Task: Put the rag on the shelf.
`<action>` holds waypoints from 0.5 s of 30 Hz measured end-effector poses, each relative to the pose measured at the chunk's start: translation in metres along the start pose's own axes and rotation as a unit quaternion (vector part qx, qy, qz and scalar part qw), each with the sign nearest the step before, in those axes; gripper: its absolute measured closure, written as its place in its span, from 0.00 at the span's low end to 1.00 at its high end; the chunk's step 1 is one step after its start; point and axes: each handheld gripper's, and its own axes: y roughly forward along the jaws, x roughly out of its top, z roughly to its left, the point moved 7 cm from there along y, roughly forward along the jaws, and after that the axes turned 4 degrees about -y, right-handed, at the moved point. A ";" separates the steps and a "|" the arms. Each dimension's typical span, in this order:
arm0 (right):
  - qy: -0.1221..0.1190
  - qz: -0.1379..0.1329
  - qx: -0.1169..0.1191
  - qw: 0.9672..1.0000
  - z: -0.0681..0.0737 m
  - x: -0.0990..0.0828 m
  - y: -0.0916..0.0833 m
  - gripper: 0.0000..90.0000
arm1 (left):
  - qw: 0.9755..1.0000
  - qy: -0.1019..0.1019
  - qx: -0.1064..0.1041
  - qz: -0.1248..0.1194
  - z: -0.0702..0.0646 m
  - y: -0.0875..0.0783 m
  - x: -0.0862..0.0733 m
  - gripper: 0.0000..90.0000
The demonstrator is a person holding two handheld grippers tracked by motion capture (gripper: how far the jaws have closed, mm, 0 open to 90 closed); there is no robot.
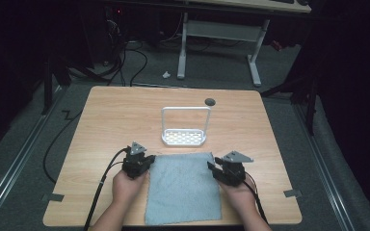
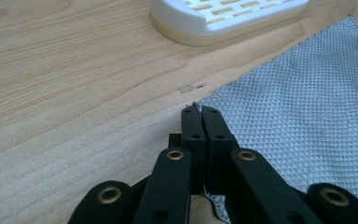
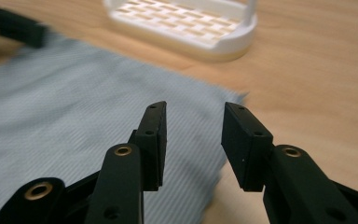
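The grey towel lies flat and unfolded on the desk, at 6 o'clock from the white rack; folding has barely begun. The left gripper is pinched together on the towel's corner at 10 o'clock. The right gripper hangs over the 2 o'clock corner, jaws apart, holding nothing.
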 end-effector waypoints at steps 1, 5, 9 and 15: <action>0.012 0.008 -0.001 1.000 -0.005 0.004 0.007 0.69 | 1.000 0.001 0.000 0.000 0.000 0.000 0.000 0.99; 0.022 0.056 -0.020 0.998 -0.022 0.012 0.035 0.73 | 1.000 -0.007 -0.006 -0.001 0.001 0.000 0.000 0.98; 0.021 0.074 -0.018 0.997 -0.023 0.007 0.044 0.77 | 1.000 -0.010 -0.008 0.000 0.001 0.000 0.000 0.98; 0.002 0.072 -0.022 0.997 -0.018 0.004 0.043 0.88 | 1.000 -0.009 -0.008 0.000 0.001 0.000 0.000 0.98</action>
